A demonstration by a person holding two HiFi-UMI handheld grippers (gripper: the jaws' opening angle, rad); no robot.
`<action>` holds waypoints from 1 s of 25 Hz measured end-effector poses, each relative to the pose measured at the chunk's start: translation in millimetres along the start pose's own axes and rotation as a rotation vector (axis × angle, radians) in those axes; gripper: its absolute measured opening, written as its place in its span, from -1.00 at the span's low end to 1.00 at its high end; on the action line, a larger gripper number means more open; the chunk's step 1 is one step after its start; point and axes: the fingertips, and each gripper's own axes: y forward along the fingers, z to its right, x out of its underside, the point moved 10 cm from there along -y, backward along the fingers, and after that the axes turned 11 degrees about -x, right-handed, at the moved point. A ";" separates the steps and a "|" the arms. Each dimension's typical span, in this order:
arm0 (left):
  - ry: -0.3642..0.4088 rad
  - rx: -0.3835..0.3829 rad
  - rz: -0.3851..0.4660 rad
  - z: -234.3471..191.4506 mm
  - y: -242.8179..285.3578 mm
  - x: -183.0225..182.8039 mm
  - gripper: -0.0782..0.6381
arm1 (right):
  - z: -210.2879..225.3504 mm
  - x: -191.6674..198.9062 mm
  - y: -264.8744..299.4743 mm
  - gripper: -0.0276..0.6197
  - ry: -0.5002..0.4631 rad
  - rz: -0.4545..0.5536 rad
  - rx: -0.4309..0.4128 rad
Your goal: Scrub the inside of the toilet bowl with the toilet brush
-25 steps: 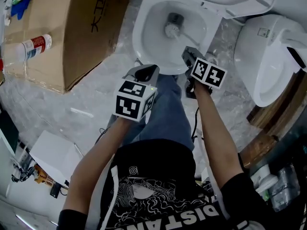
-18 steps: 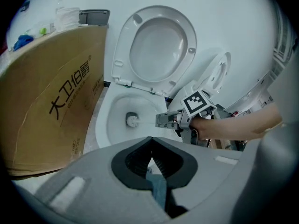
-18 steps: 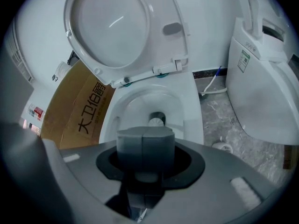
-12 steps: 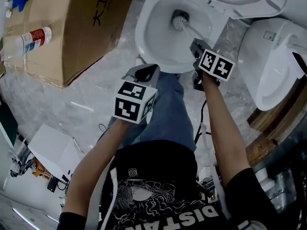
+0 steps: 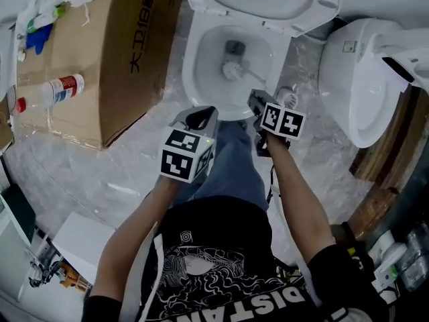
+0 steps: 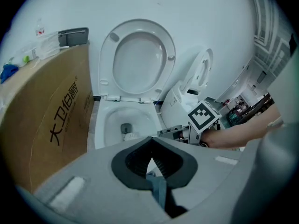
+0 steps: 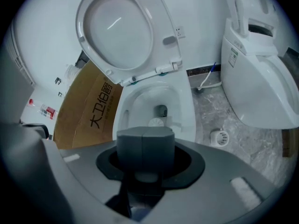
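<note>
The white toilet bowl (image 5: pixel 191 66) stands open with its seat and lid raised. A toilet brush's white head (image 5: pixel 232 70) is down inside the bowl, just in front of the drain. Its handle runs back to my right gripper (image 5: pixel 257 99), which is shut on it at the bowl's front right rim. In the right gripper view the jaws (image 7: pixel 145 132) are pressed together and hide the handle, with the brush head (image 7: pixel 156 122) beyond them. My left gripper (image 5: pixel 203 116) hovers shut and empty in front of the bowl's rim. In the left gripper view its jaws (image 6: pixel 150 141) meet below the bowl (image 6: pixel 100 125).
A large cardboard box (image 5: pixel 114 52) stands close to the toilet's left side, with a spray bottle (image 5: pixel 53 89) beyond it. A second white toilet (image 5: pixel 362 79) stands at the right. A small round white holder (image 5: pixel 287 99) is on the marble floor between them.
The brush head went to the back of the bowl over the drain, then came back toward the middle. The right gripper moved with it. The left gripper stayed where it was.
</note>
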 end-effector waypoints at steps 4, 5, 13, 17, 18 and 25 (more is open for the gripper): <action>0.050 -0.002 0.008 -1.4 -10.8 -3.8 -0.79 | -17.1 4.9 -24.2 -0.41 -0.005 0.050 -0.007; 0.055 -0.001 0.009 -1.1 -14.0 -4.2 -0.79 | -21.6 7.0 -31.9 -0.41 -0.004 0.065 -0.006; 0.100 0.044 0.077 7.2 -44.4 -27.8 -0.80 | -77.8 11.8 -95.5 -0.41 -0.051 0.203 -0.034; 0.134 0.082 0.129 15.6 -56.7 -45.6 -0.80 | -109.1 12.1 -129.4 -0.41 -0.099 0.270 -0.033; 0.138 0.092 0.141 18.5 -60.3 -49.4 -0.80 | -116.4 12.2 -138.0 -0.41 -0.101 0.285 -0.032; 0.182 0.166 0.221 39.3 -87.8 -70.9 -0.80 | -164.0 6.4 -185.1 -0.41 -0.134 0.440 -0.053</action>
